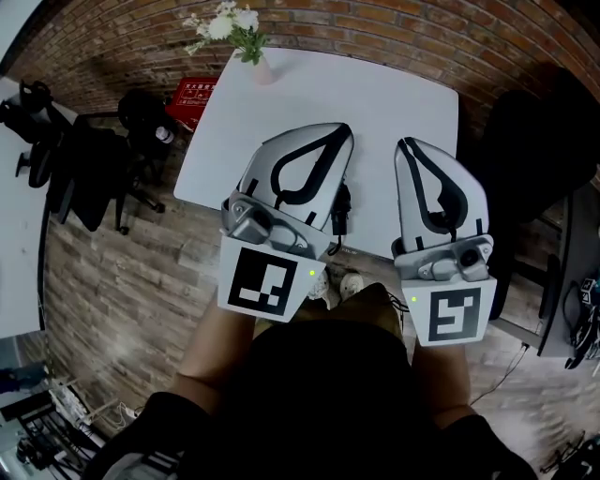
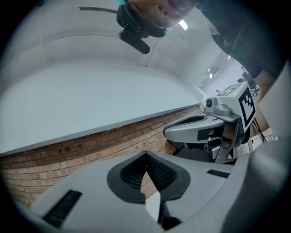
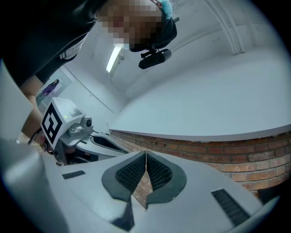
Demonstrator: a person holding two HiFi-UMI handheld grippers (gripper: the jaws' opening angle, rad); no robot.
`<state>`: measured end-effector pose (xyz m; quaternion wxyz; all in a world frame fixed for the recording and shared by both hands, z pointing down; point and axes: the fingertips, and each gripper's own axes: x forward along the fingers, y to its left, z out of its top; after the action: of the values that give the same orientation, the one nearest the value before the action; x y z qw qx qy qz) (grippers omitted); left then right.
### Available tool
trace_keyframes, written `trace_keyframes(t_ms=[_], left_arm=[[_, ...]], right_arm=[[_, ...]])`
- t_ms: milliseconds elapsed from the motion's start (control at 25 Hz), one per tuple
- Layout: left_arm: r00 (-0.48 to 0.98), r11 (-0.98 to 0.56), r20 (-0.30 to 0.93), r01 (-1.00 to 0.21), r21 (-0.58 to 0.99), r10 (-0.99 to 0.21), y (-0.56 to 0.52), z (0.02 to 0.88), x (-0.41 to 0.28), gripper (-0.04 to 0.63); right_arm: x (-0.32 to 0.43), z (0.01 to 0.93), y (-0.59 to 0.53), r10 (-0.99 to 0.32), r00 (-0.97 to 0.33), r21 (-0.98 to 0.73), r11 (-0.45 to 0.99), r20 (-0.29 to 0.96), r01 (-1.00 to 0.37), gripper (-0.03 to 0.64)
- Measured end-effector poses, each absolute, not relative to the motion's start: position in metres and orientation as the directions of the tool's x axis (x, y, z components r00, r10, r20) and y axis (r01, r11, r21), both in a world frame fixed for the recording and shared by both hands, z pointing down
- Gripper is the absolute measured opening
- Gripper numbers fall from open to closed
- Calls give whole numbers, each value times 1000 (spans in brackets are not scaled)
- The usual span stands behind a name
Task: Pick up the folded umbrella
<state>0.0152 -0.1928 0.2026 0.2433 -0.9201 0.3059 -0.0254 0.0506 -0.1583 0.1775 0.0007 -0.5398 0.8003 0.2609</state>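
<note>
Folded umbrella shows in no view, not even on the white desk (image 1: 394, 122). Left tool (image 2: 146, 157) and right tool (image 3: 146, 157) are pressed together, empty; best locate it first, then spread one.

The tabletop (image 1: 394, 122) is white, the brick wall (image 1: 375, 23) red-brown. The left gripper (image 1: 330, 133) and right gripper (image 1: 411, 146) are pale grey, with black-and-white square markers.

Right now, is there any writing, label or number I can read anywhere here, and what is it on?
Red box: white print, too small to read.
Two cubes: black-and-white square patterns, no words.
No other text shows.
</note>
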Motion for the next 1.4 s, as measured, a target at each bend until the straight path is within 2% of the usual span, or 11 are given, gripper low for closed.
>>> trace_keyframes(t_ms=[280, 440, 800, 960, 1160, 1400], left_arm=[[742, -741, 117, -617, -265, -660, -219, 268, 23, 12], [691, -734, 248, -643, -218, -679, -229, 300, 25, 12], [592, -685, 468, -727, -41, -656, -245, 380, 27, 29], [581, -662, 566, -745, 81, -585, -242, 426, 26, 84], [540, -622, 638, -774, 119, -549, -243, 462, 23, 145], [519, -579, 724, -790, 203, -454, -241, 502, 22, 276]], right_arm=[[66, 188, -173, -847, -461, 413, 333, -263, -847, 31], [80, 193, -182, -843, -462, 394, 339, -276, -854, 31], [93, 211, -190, -847, -468, 365, 364, -254, -857, 31], [94, 213, -190, -844, -474, 364, 371, -253, -855, 31], [94, 221, -196, -843, -484, 362, 386, -234, -848, 31], [90, 224, -204, -835, -501, 355, 408, -228, -841, 31]])
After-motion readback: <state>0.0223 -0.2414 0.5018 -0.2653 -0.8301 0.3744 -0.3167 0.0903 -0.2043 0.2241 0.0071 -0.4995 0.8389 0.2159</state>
